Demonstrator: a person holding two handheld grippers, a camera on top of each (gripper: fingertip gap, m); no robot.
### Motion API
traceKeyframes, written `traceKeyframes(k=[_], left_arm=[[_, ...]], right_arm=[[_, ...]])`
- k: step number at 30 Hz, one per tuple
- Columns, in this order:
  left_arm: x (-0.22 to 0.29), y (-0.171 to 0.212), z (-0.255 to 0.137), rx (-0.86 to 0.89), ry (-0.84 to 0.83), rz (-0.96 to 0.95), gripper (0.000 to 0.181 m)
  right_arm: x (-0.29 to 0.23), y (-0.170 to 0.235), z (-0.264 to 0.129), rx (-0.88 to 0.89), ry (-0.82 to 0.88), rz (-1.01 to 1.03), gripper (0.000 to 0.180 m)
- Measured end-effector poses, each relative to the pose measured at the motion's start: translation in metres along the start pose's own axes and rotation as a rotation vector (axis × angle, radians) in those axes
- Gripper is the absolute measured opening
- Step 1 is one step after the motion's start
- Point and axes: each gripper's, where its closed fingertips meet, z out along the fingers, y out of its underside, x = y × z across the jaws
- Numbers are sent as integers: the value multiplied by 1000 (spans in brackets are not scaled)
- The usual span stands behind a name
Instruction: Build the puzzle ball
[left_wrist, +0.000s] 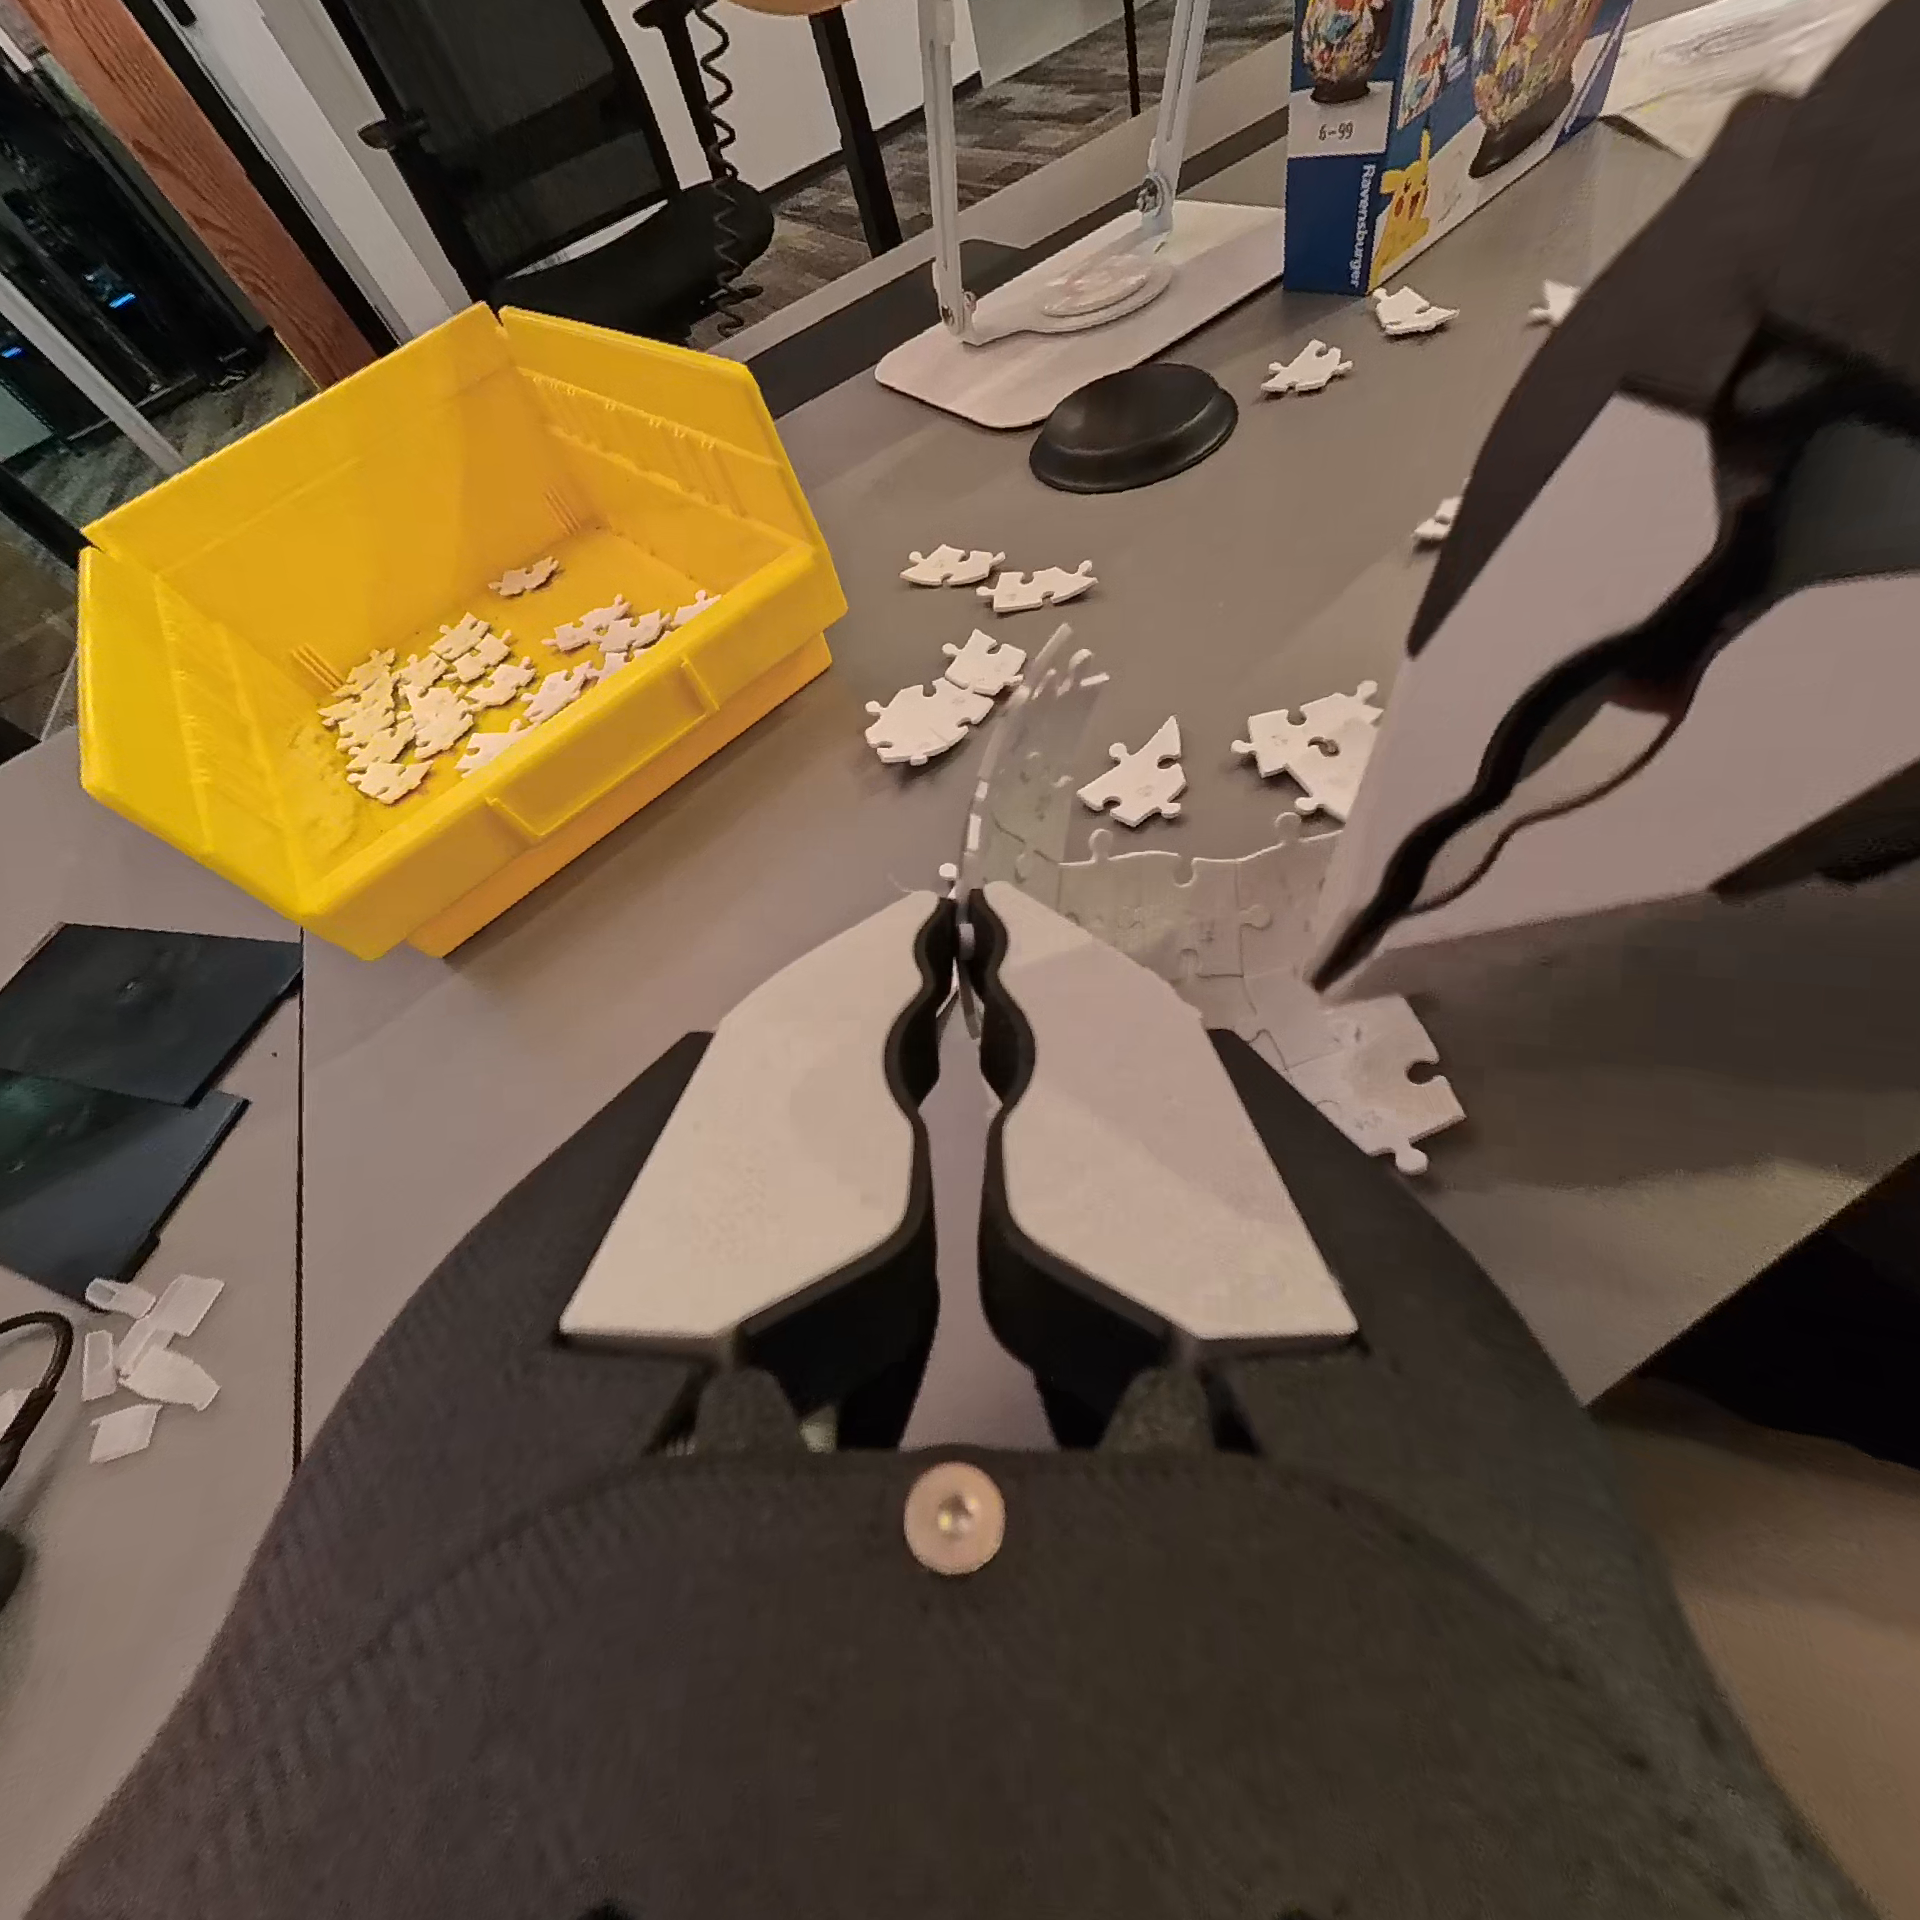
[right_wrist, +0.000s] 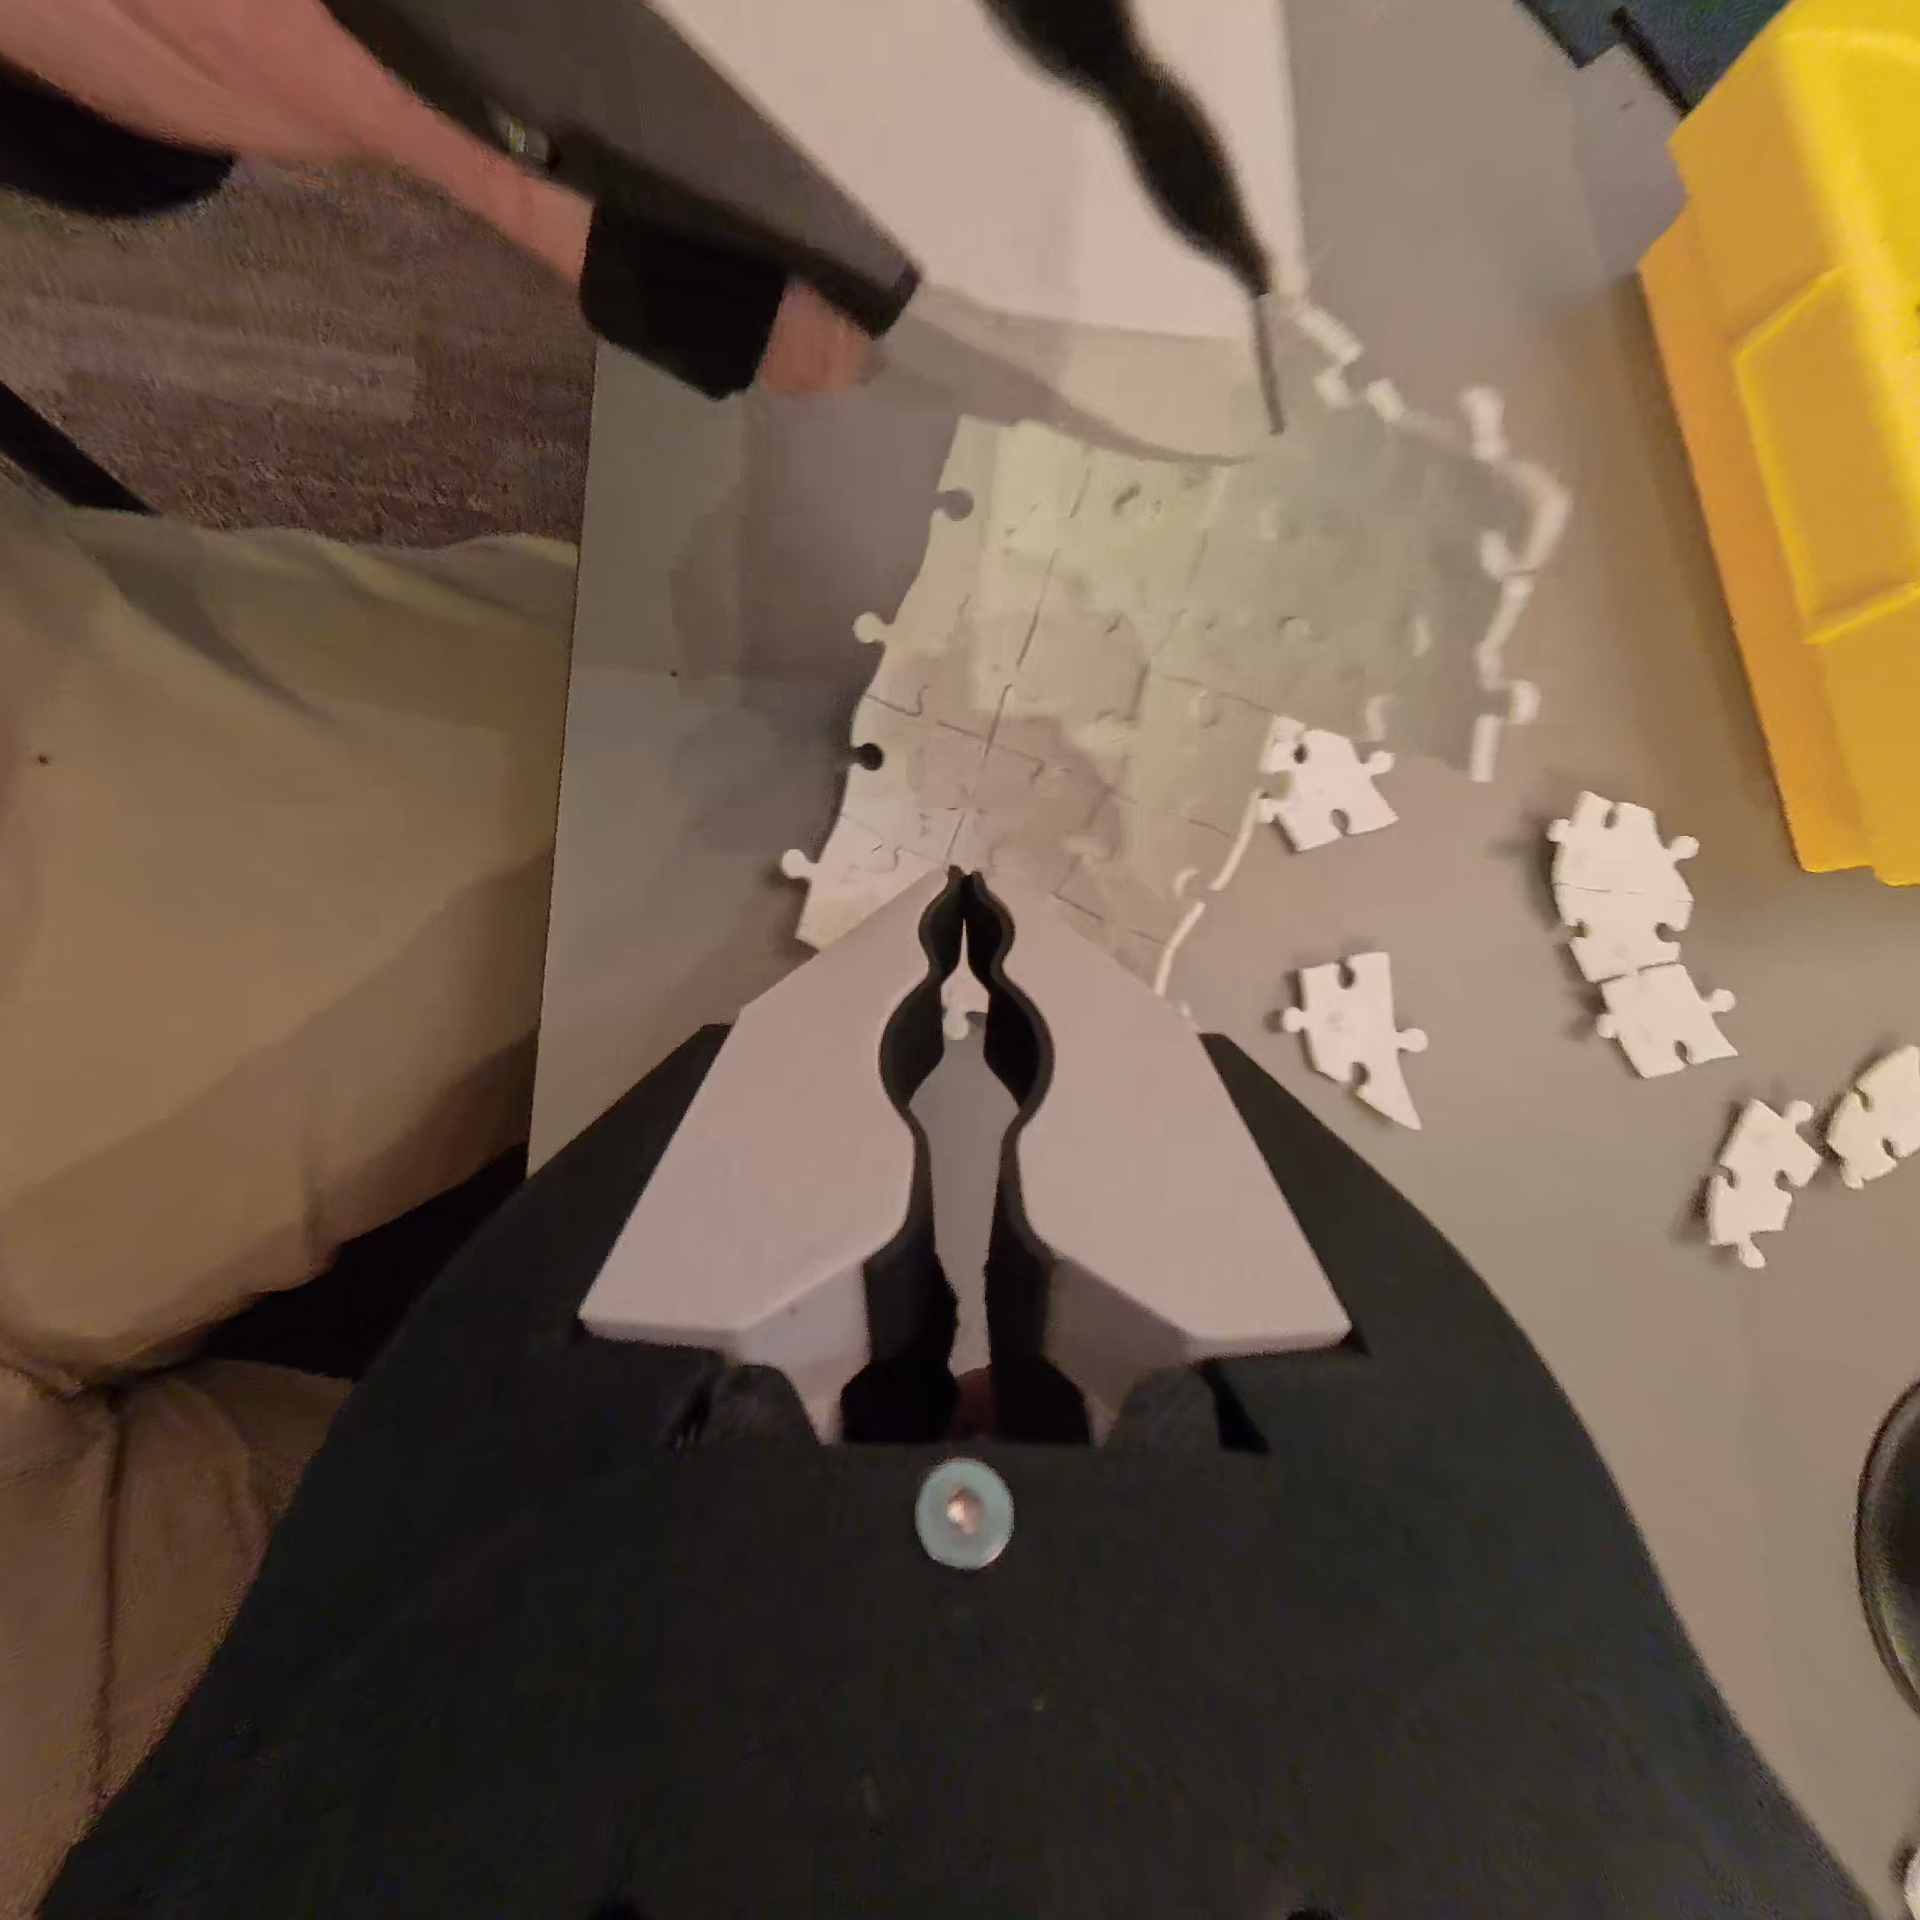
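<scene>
While the left gripper (left_wrist: 961, 935) pinches the shell's (left_wrist: 1226, 935) upright rim to steady it, the right gripper (right_wrist: 964, 883), tips pressed together, bears on its one-o'clock edge, likely seating pieces.

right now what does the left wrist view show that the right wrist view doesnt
Only the left wrist view shows the puzzle box, the white stand and the loose pieces inside the yellow bin.

Only the right wrist view shows a hand on the left gripper and the carpet below the table edge.

Both show the joined puzzle section, scattered pieces, and both grippers shut on that section, including the right gripper.
</scene>
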Motion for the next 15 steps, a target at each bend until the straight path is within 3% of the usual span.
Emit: traceKeyframes(k=[1,6,9,13,14,15], left_arm=[[-1,0,0,0,-3,0,2],[-3,1,-1,-3,-12,-5,2],[-6,2,-2,-6,-26,-22,2],[-8,4,-1,3,-26,-81,2],[-9,6,-1,6,-24,-105,2],[-10,6,-1,11,-23,-132,2]], right_arm=[[-3,3,5,-13,-6,-13,0],[-5,-2,1,10,-4,-1,0],[15,-10,-22,74,5,164,0],[34,11,-30,75,-14,447,0],[34,16,-29,72,-27,492,23],[32,19,-27,71,-51,531,25]])
